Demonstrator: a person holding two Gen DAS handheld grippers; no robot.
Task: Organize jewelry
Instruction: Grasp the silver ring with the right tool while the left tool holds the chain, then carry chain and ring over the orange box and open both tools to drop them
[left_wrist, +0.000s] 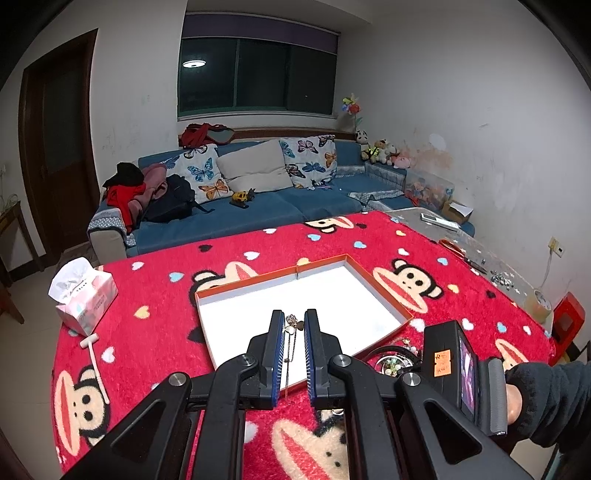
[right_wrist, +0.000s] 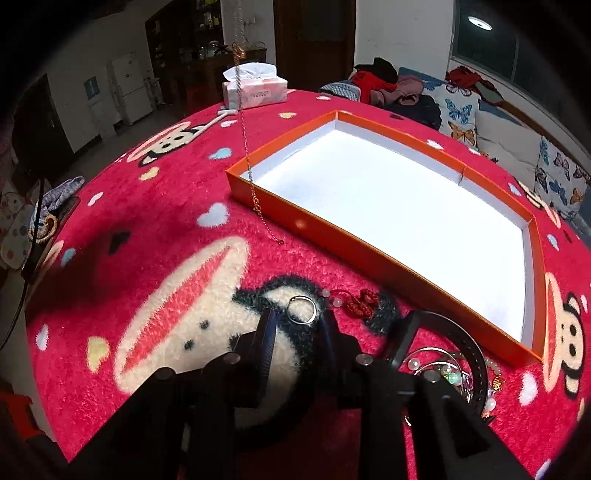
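Note:
My left gripper (left_wrist: 294, 325) is shut on a gold necklace (left_wrist: 291, 326) with small pendants; its chain hangs down between the fingers over the near edge of the orange tray (left_wrist: 321, 264) with a white inside. In the right wrist view the same chain (right_wrist: 246, 147) dangles over the tray's (right_wrist: 406, 273) left corner. My right gripper (right_wrist: 295, 321) is open, low over the red cloth, with a silver ring (right_wrist: 302, 309) lying between its fingertips. A red knotted charm with beads (right_wrist: 364, 299) lies just right of it.
A pile of bracelets and beads (right_wrist: 448, 369) lies at the right, beside a black band. A tissue box (left_wrist: 86, 295) and a small white hammer (left_wrist: 95, 354) sit on the left of the monkey-print cloth. Scissors (left_wrist: 458, 251) lie at the far right.

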